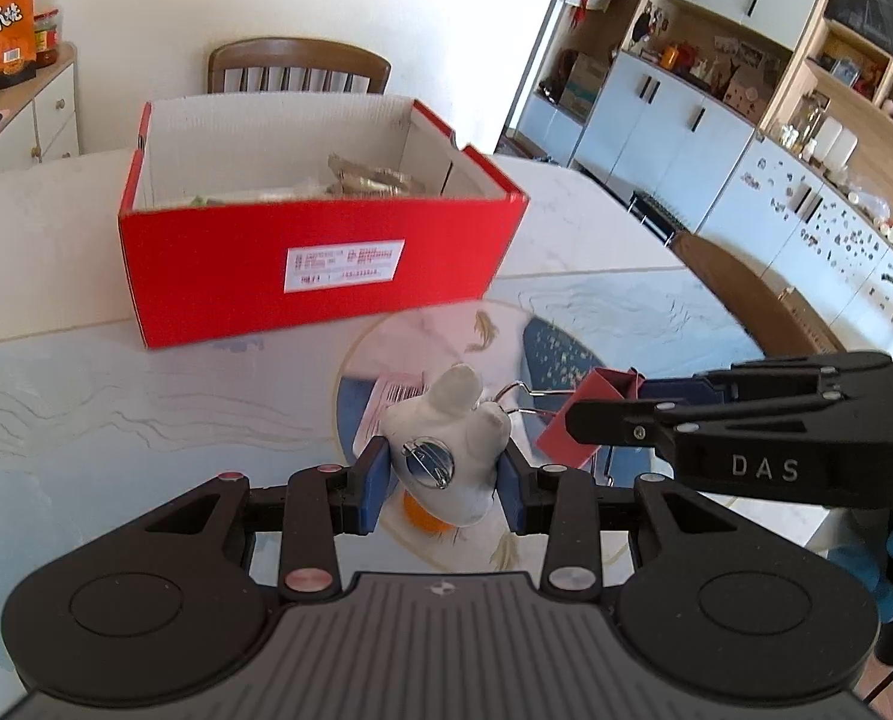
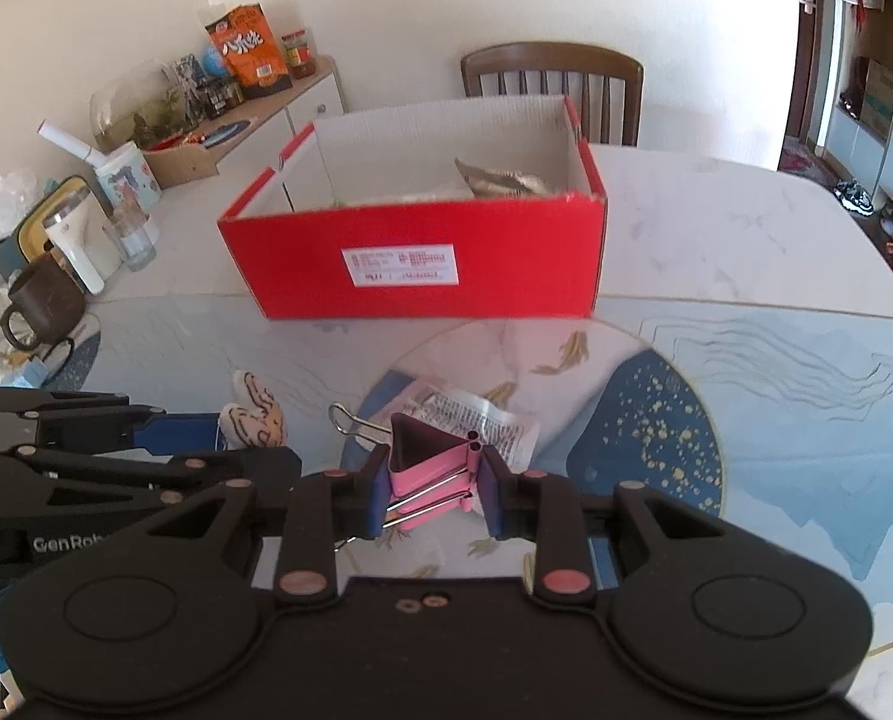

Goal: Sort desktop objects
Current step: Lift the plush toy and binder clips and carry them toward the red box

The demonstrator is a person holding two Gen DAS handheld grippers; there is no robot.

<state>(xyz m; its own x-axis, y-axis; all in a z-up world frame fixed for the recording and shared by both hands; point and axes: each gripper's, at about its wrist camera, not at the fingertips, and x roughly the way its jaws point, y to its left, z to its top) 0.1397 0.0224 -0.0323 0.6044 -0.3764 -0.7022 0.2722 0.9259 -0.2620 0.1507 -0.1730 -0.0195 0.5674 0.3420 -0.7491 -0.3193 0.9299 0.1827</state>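
Left hand-held gripper [image 1: 441, 483] clenched on a white toy [image 1: 446, 450], held above the table [image 1: 146, 408]. Right hand-held gripper [image 2: 433, 495] clenched on a pink clip [image 2: 431, 471], just beside the toy. Beneath both, a packet [image 2: 476, 423]. Beyond, mid-table, an open red box [image 2: 422, 252] holding items.

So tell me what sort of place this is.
Most likely a home dining room: a marble-look dining table with a wooden chair behind it, and a sideboard holding snacks and jars.
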